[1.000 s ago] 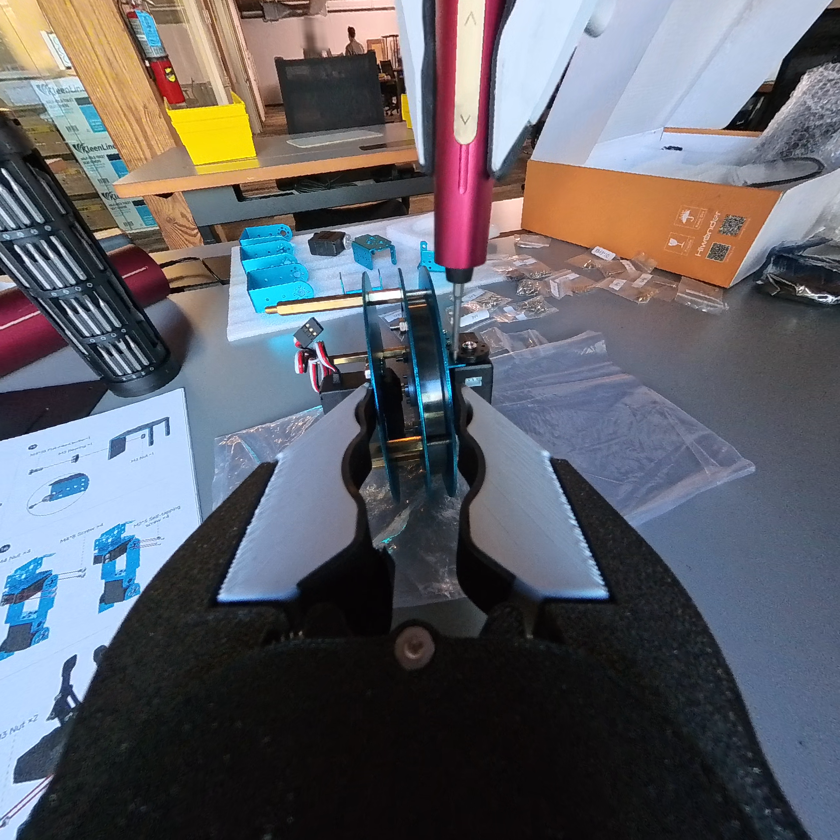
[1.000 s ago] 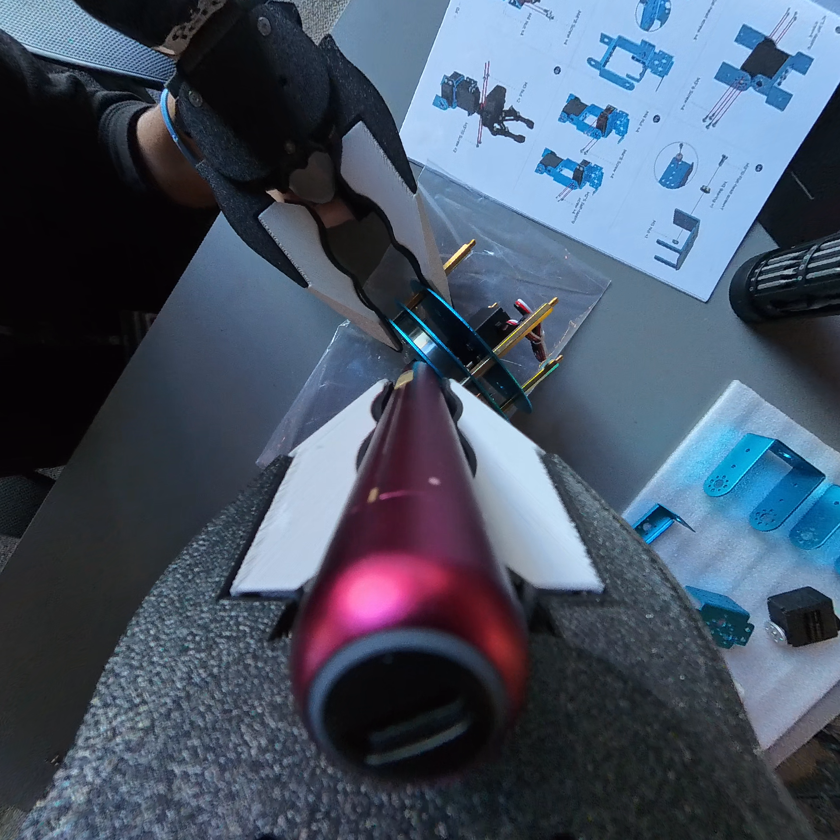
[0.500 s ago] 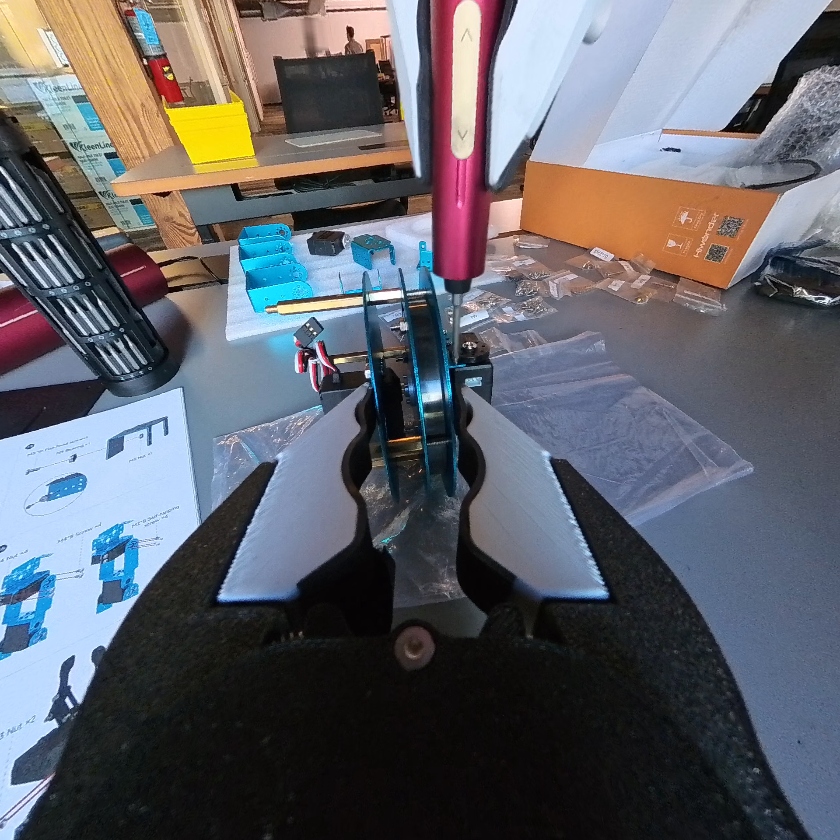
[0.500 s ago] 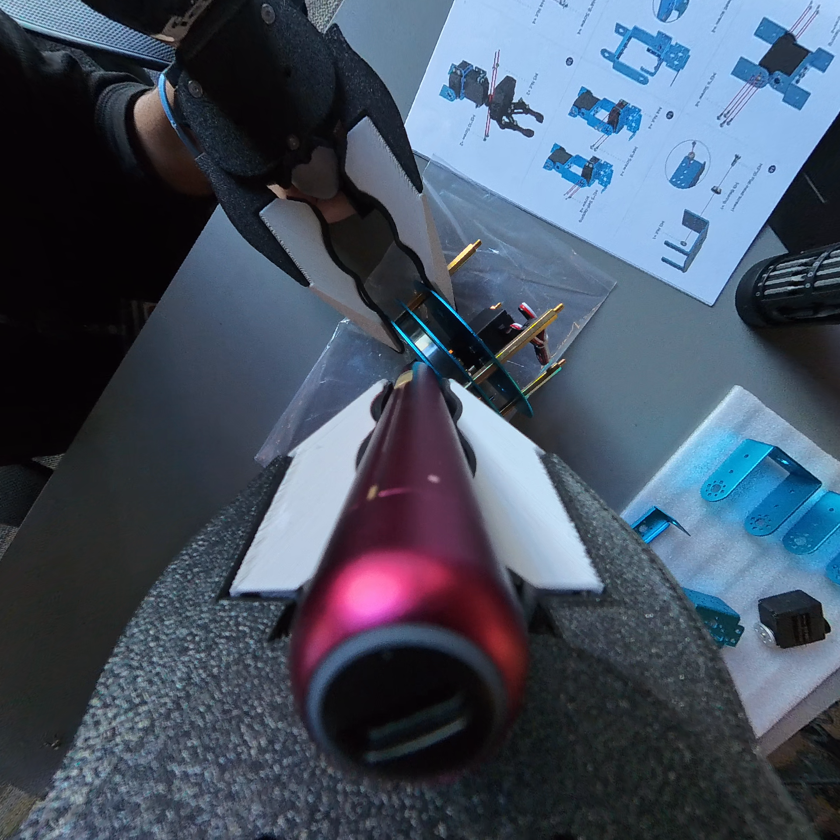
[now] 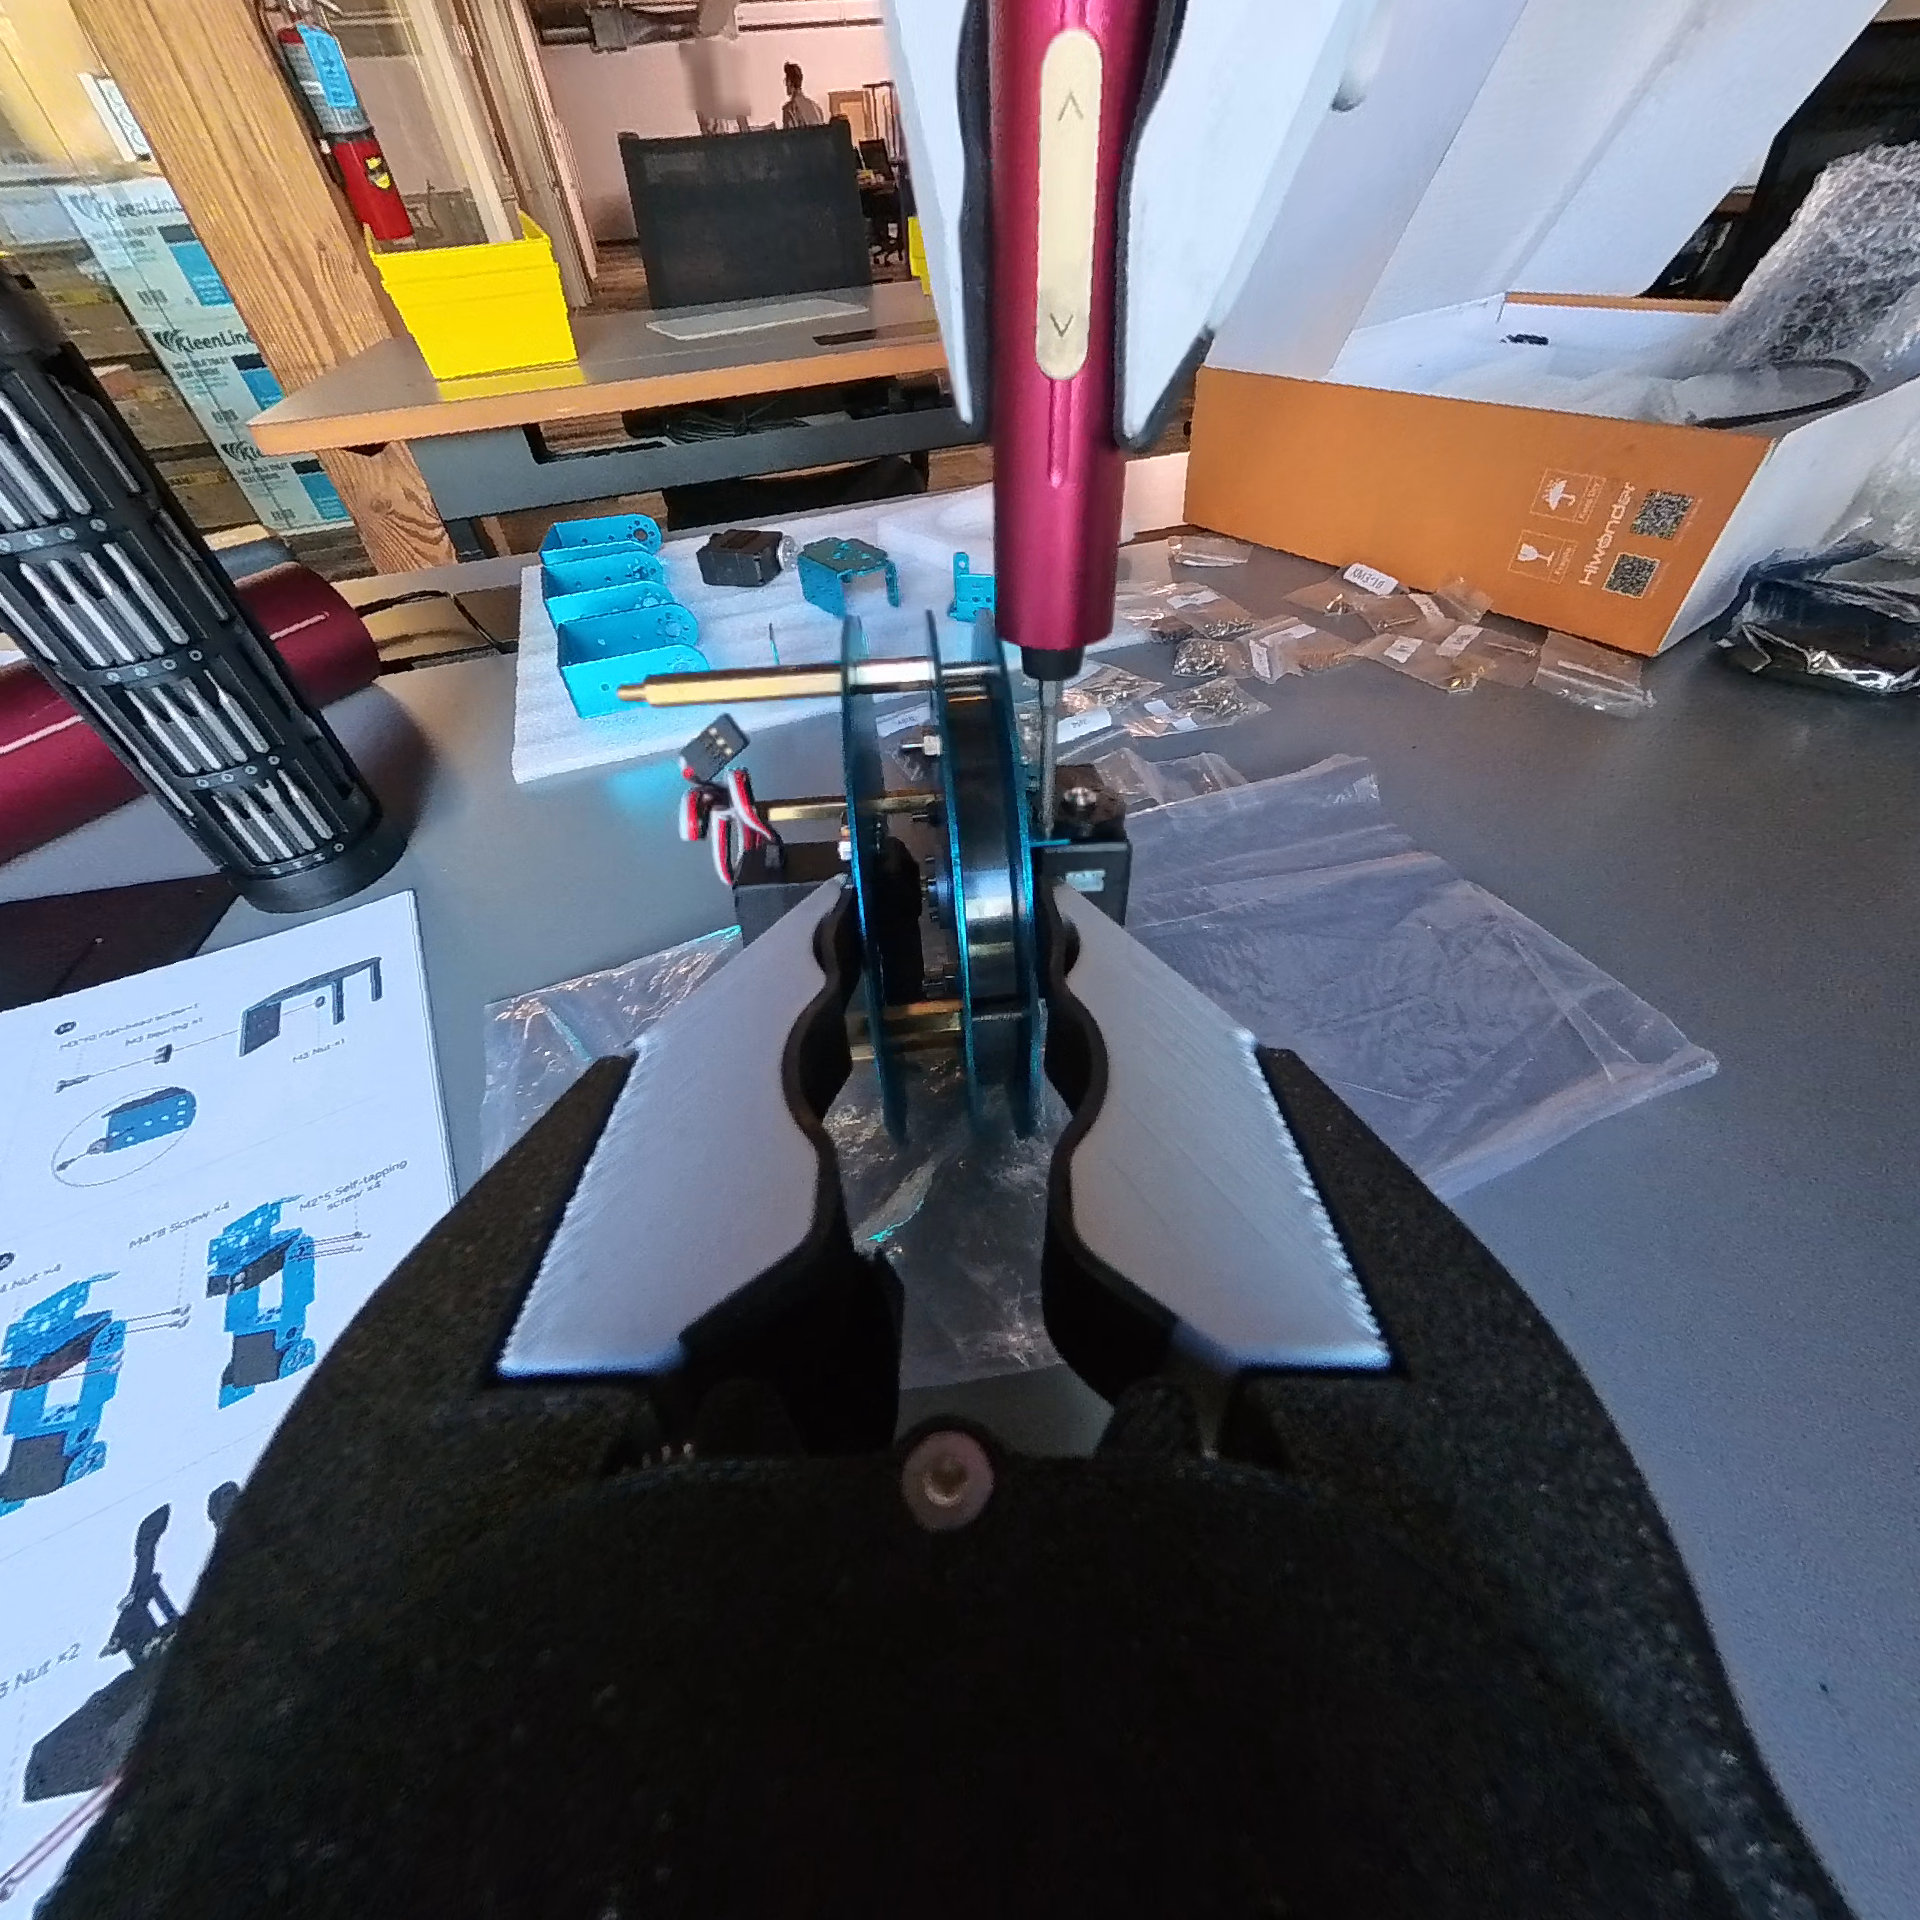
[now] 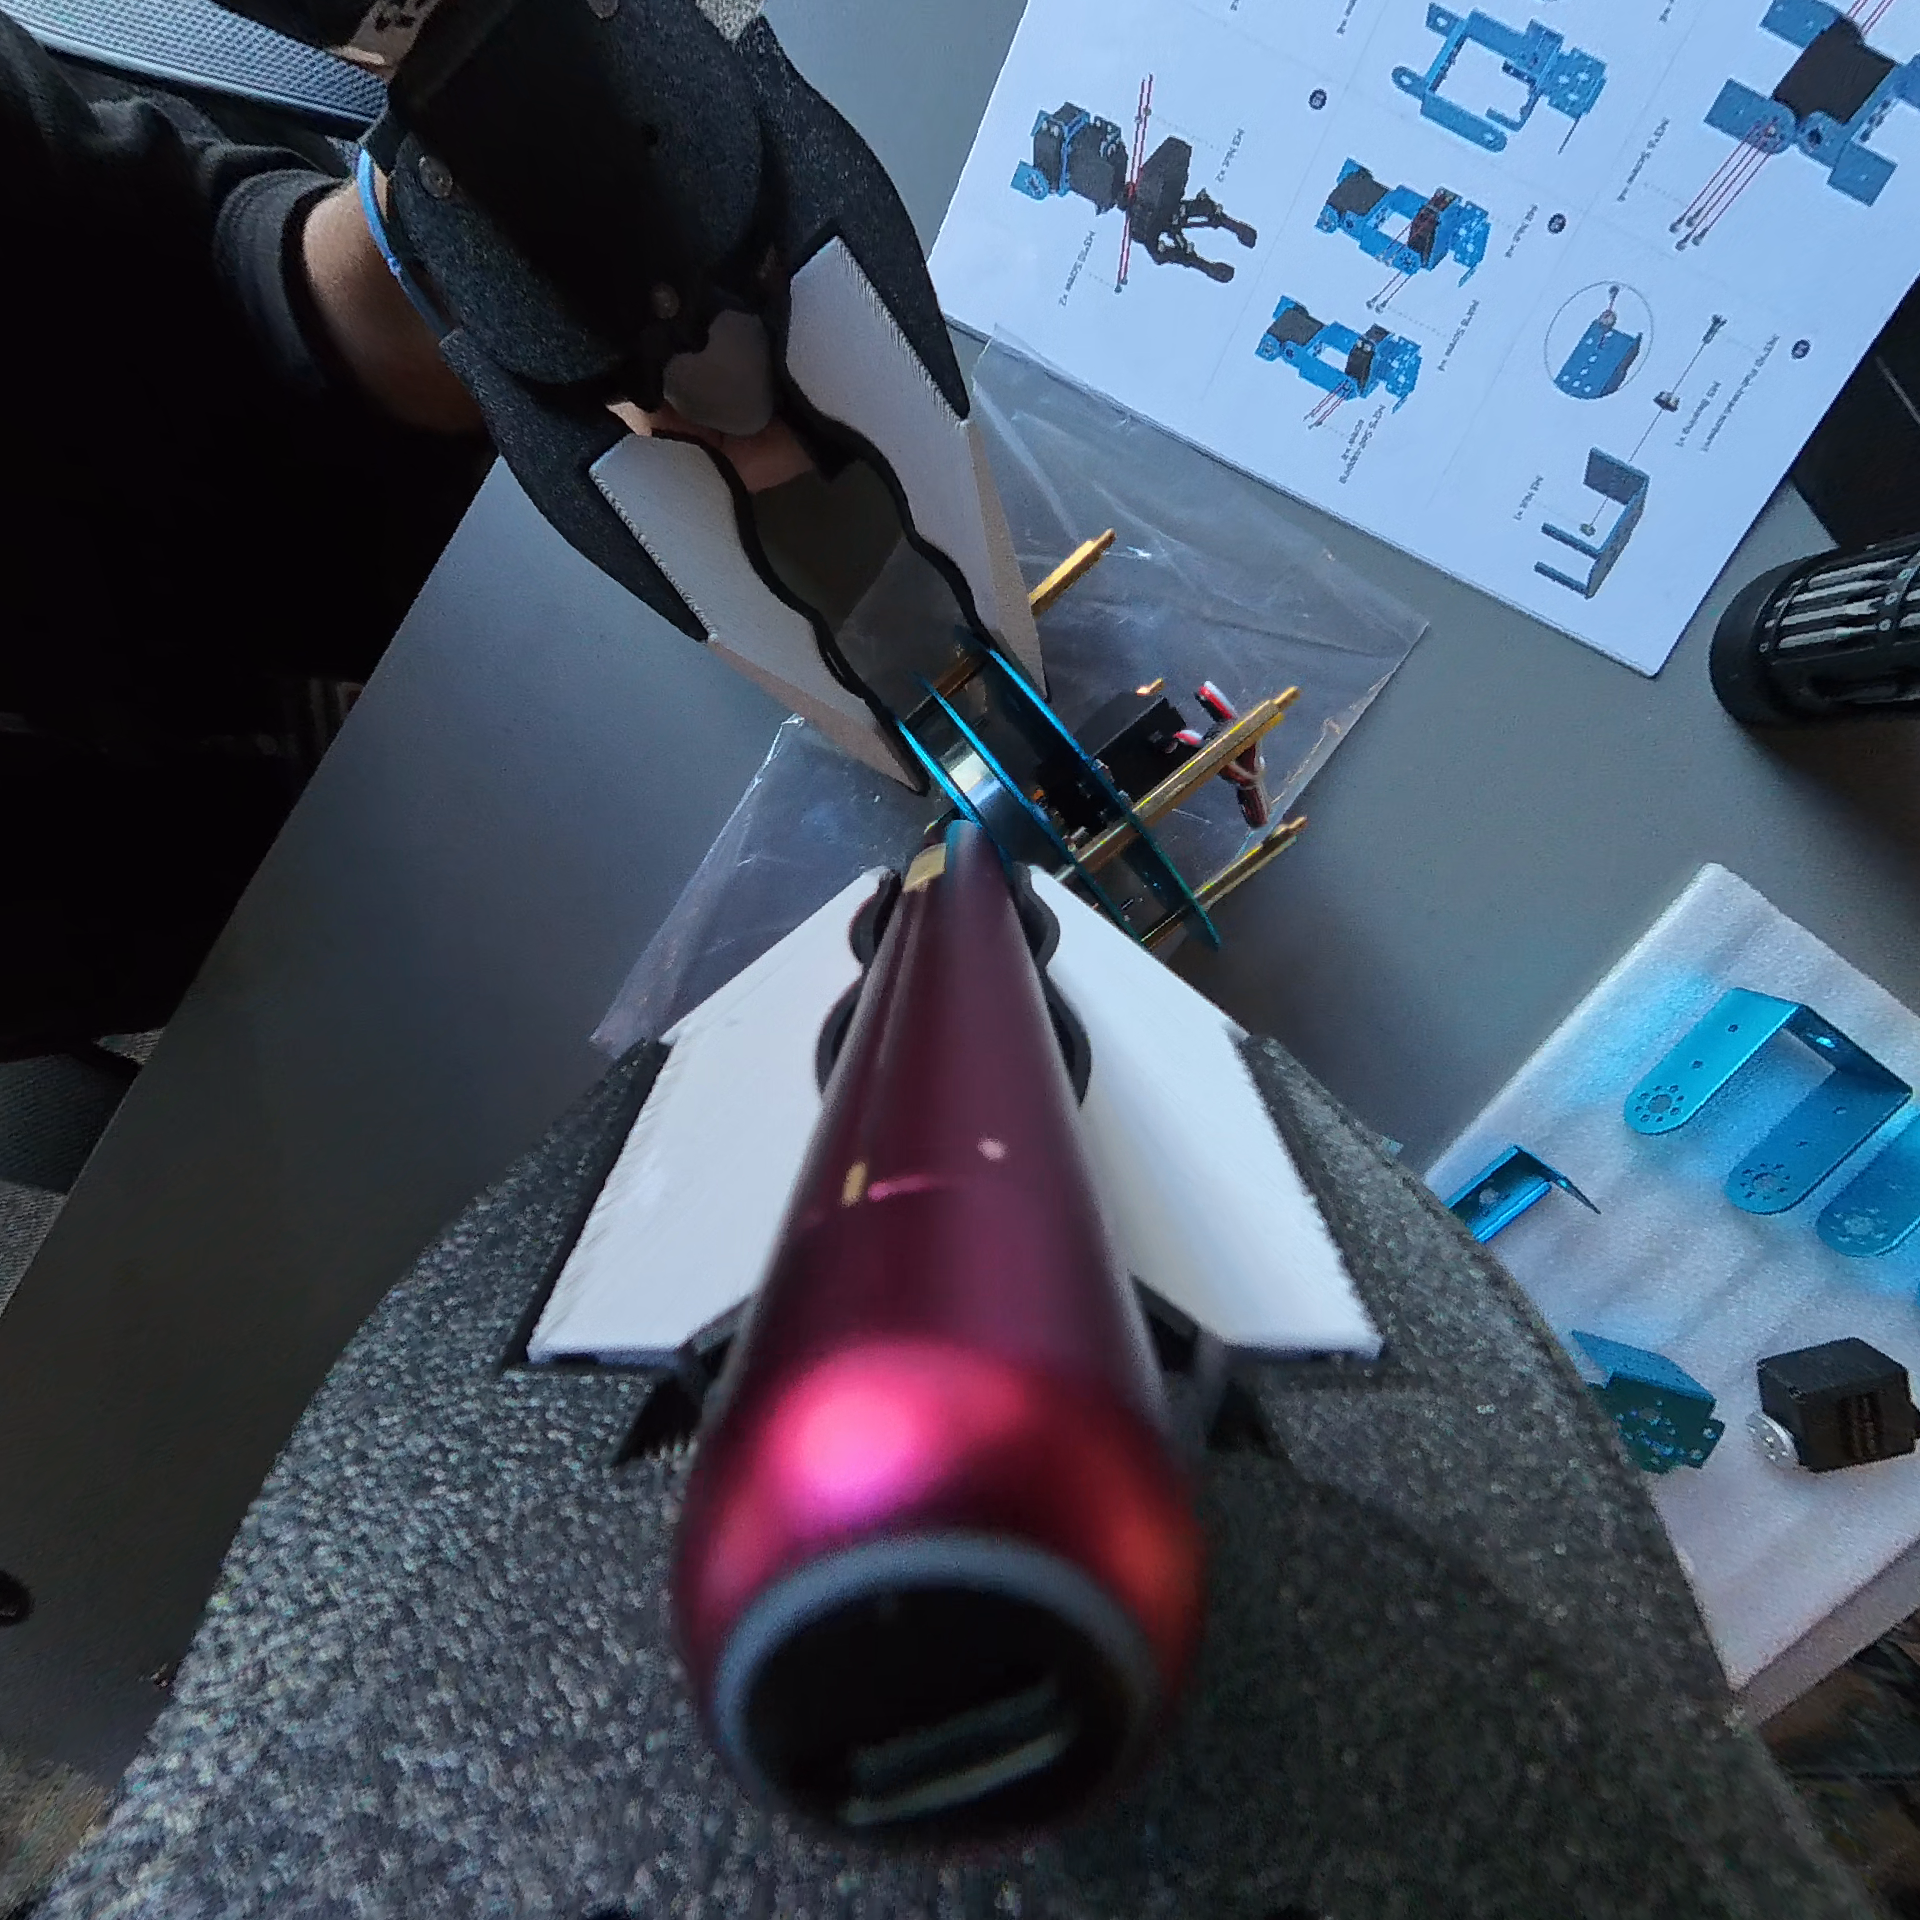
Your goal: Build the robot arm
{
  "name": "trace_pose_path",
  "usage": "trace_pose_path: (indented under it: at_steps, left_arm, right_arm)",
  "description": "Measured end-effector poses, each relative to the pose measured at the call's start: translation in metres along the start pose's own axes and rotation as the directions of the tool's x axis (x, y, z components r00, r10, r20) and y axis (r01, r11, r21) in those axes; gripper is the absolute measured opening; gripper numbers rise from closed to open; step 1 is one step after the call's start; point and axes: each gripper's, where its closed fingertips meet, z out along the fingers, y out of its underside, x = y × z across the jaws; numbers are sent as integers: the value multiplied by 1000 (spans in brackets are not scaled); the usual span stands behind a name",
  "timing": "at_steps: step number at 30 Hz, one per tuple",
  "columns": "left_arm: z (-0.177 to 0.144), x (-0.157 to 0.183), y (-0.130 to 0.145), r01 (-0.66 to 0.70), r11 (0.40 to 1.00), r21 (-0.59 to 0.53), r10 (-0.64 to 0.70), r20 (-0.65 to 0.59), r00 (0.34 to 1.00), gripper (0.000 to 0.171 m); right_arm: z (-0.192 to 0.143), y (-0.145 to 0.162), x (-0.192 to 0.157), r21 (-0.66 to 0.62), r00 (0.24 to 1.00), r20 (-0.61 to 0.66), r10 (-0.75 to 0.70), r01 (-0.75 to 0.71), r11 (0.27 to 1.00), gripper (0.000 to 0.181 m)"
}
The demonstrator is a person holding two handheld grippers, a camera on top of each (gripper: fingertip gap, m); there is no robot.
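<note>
My left gripper [image 5: 945,914] is shut on a blue disc assembly [image 5: 940,862] with brass standoffs and a black servo, held on edge over a clear plastic bag [image 5: 1351,966]. My right gripper [image 6: 961,904] is shut on a magenta electric screwdriver [image 6: 935,1299]. In the left wrist view the screwdriver [image 5: 1055,343] hangs upright from above, its bit down beside the outer disc by the servo block [image 5: 1086,831]. In the right wrist view the disc assembly [image 6: 1049,800] lies just past the screwdriver's tip, with the left gripper [image 6: 914,748] clamped on it.
A printed instruction sheet [image 5: 197,1174] lies at left. A black cylindrical rack [image 5: 156,644] stands behind it. A white foam pad [image 5: 665,665] holds blue brackets. Small bags of screws [image 5: 1351,634] and an orange box [image 5: 1455,509] sit at the back right. A person's sleeve [image 6: 156,520] is beside the table. The left gripper's tips are roughly 7 cm from the right gripper's.
The screwdriver has shifted slightly left and down along the outer disc. The left gripper and the disc assembly have stayed still.
</note>
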Motion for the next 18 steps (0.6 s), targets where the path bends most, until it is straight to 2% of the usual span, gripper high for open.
trace_pose_path:
  at_steps: [6,18]
  left_arm:
    - [0,-4,1,27,1000,-4,-27,13,1000,32]
    - [1,-10,0,37,999,-4,-37,42,998,36]
  right_arm:
    - [0,-1,0,5,1000,-28,-11,11,1000,22]
    - [2,-3,0,-25,1000,7,4,-3,1000,22]
